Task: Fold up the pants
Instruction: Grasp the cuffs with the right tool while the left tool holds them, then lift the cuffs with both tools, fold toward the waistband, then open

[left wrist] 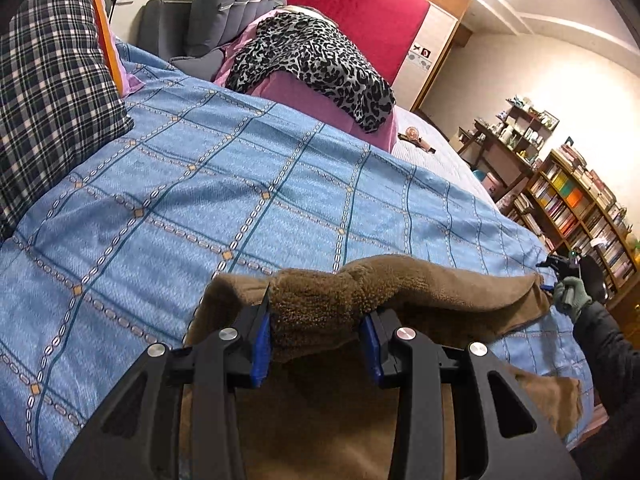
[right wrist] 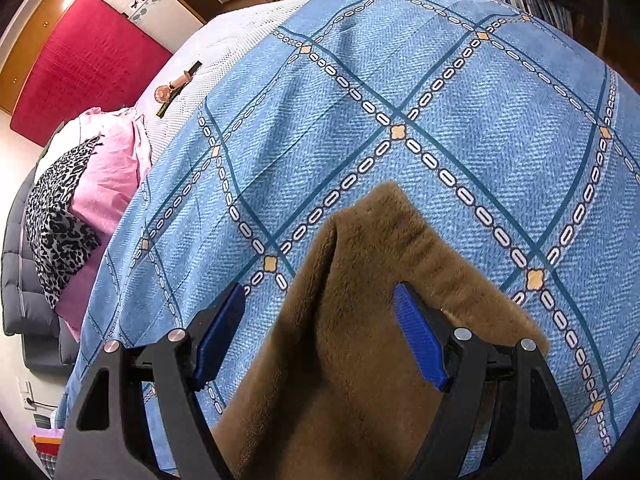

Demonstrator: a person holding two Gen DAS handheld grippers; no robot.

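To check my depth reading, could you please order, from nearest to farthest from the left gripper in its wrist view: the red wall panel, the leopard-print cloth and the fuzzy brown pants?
1. Fuzzy brown pants, between its pads.
2. Leopard-print cloth, across the bed.
3. Red wall panel, behind that.

Bed (left wrist: pixel 180 200) (blue-patterned cover) bears brown pants (left wrist: pixel 440 292).

brown fleece pants (left wrist: pixel 420 288) on a blue chain-check bedspread (left wrist: pixel 248 184); leopard-print cloth (left wrist: pixel 312 64) on pink bedding (left wrist: pixel 320 108).
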